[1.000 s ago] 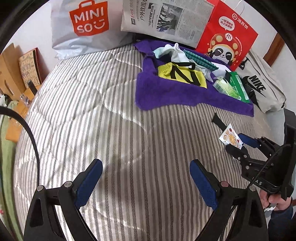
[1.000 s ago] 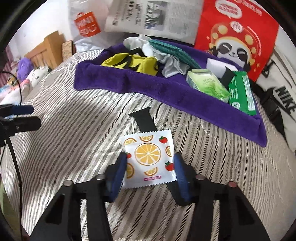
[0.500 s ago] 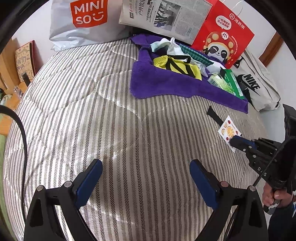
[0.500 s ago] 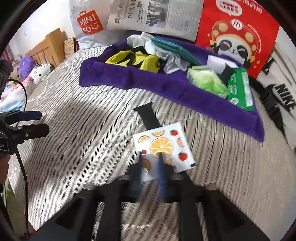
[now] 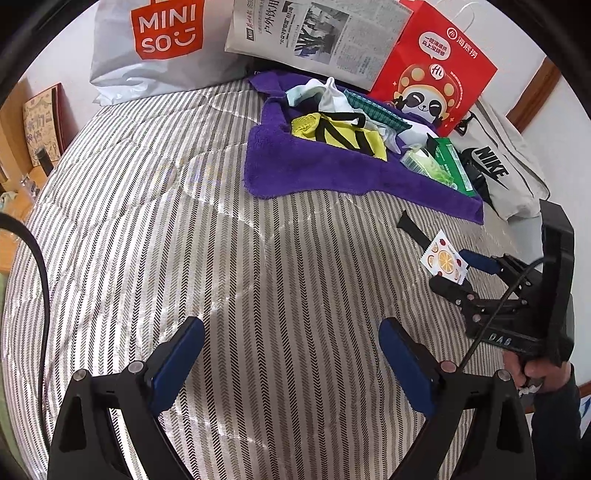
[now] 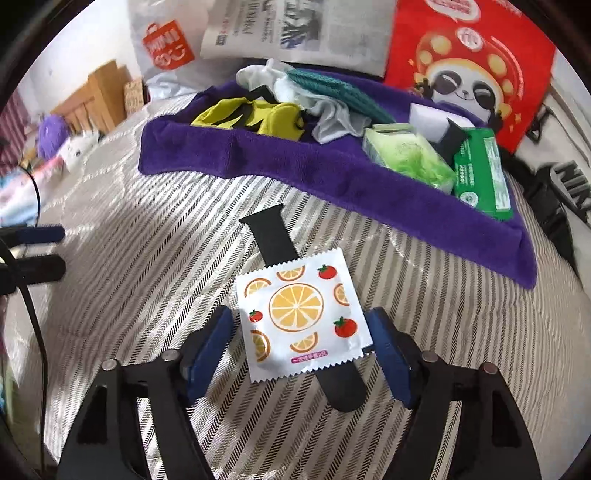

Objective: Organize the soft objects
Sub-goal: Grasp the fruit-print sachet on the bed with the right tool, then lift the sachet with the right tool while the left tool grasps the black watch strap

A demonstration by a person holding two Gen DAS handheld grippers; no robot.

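right gripper (image 6: 301,341) has just opened, apparently releasing the fruit-print packet (image 6: 301,319).

Black strap (image 6: 271,236) partly hidden under the fruit-print sachet (image 6: 301,321), its middle unseen. Newspaper (image 5: 317,33) and red panda bag (image 6: 469,70) cut off by the upper frame edge. Far left of the right wrist view too blurred to identify the purple plush shape (image 6: 53,134).

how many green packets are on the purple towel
2. A pale green soft tissue pack lies near the right end of the purple towel; a darker green flat wipes packet lies right beside it at the edge. The clothes pile may hide others.
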